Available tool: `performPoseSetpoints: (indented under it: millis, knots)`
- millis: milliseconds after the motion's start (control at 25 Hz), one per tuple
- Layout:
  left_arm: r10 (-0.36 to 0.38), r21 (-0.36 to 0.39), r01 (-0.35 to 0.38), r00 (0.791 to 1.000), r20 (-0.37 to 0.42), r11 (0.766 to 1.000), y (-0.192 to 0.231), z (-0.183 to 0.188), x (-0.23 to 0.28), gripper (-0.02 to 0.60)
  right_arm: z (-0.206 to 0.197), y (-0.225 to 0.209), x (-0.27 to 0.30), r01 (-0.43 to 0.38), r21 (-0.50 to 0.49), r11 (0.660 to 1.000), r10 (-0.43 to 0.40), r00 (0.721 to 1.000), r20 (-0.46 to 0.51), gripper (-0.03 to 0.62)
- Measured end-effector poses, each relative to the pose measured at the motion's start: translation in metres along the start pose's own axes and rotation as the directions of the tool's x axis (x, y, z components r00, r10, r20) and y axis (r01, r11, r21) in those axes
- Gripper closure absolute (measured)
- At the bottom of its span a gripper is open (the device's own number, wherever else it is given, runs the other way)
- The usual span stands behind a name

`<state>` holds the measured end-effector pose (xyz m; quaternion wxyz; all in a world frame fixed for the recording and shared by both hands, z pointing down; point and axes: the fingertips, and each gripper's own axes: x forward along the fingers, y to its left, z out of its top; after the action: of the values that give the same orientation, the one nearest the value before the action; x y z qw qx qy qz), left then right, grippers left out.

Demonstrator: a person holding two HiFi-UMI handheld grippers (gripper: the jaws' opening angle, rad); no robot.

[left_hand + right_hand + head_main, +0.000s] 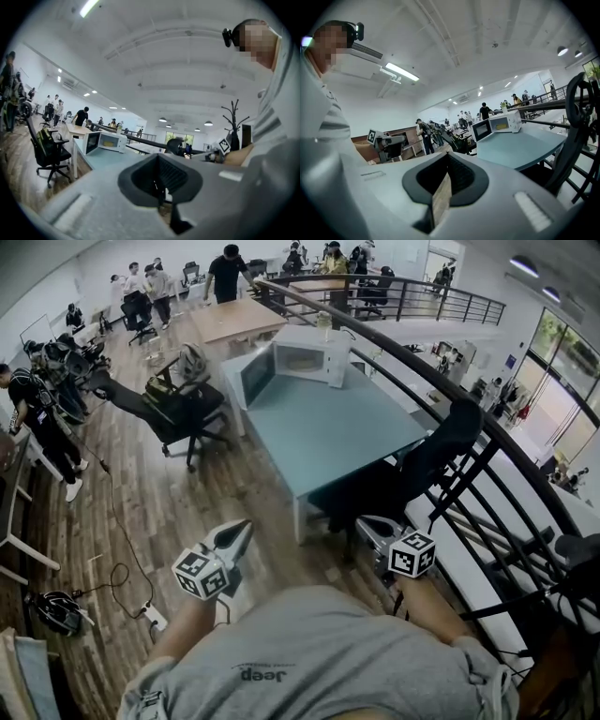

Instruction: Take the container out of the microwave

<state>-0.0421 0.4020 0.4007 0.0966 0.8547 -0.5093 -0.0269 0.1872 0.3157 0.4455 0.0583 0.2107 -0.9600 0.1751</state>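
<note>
A white microwave [314, 354] stands at the far end of a teal table [342, 432], its door [255, 375] swung open to the left. Inside it shows a pale yellowish container [301, 362], also seen in the right gripper view as a yellow shape [503, 125]. Both grippers are held close to my body, well short of the table. The left gripper [244, 527] and the right gripper [363, 522] both look shut with nothing in them. In the left gripper view the microwave [110, 141] is small and far off.
A black office chair [183, 409] stands left of the table, another [441, 451] at its right side. A dark metal railing [450, 418] curves along the right. Cables and a power strip [152, 617] lie on the wood floor. Several people stand at the back.
</note>
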Motion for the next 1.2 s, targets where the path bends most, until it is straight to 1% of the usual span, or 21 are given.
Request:
performPoseSetpoints:
  millis: [160, 320, 440, 720, 840, 1000, 1200]
  knots:
    - [0.0, 0.008, 0.0, 1.0, -0.001, 1.0, -0.016, 0.001, 0.017, 0.563, 0.004, -0.011, -0.017, -0.016, 0.0, 1.0, 0.016, 1.0, 0.016, 0.589]
    - [0.005, 0.015, -0.005, 1.0, 0.0, 1.0, -0.034, -0.002, 0.038, 0.563, 0.002, -0.027, -0.034, -0.034, -0.004, 0.999, 0.034, 0.999, 0.012, 0.589]
    - [0.008, 0.01, -0.008, 1.0, 0.002, 1.0, -0.046, -0.004, 0.052, 0.563, 0.003, -0.038, -0.045, -0.042, -0.007, 0.999, 0.042, 0.999, 0.007, 0.589]
    - [-0.01, -0.006, 0.01, 1.0, -0.013, 1.0, -0.068, -0.015, 0.082, 0.563, 0.005, -0.061, -0.062, -0.047, -0.004, 0.999, 0.047, 0.999, 0.006, 0.589]
    - [-0.015, -0.014, 0.014, 1.0, -0.018, 1.0, -0.065, -0.022, 0.092, 0.563, 0.001, -0.07, -0.061, -0.045, 0.001, 0.999, 0.045, 0.999, 0.0, 0.589]
    - [-0.026, -0.03, 0.025, 0.999, -0.019, 0.999, -0.05, -0.026, 0.102, 0.563, -0.001, -0.08, -0.05, -0.031, 0.009, 0.999, 0.031, 1.0, -0.007, 0.589]
    - [-0.056, -0.047, 0.055, 0.998, -0.017, 0.997, -0.011, -0.023, 0.114, 0.563, 0.008, -0.086, -0.016, -0.016, 0.006, 1.0, 0.016, 1.0, -0.013, 0.589]
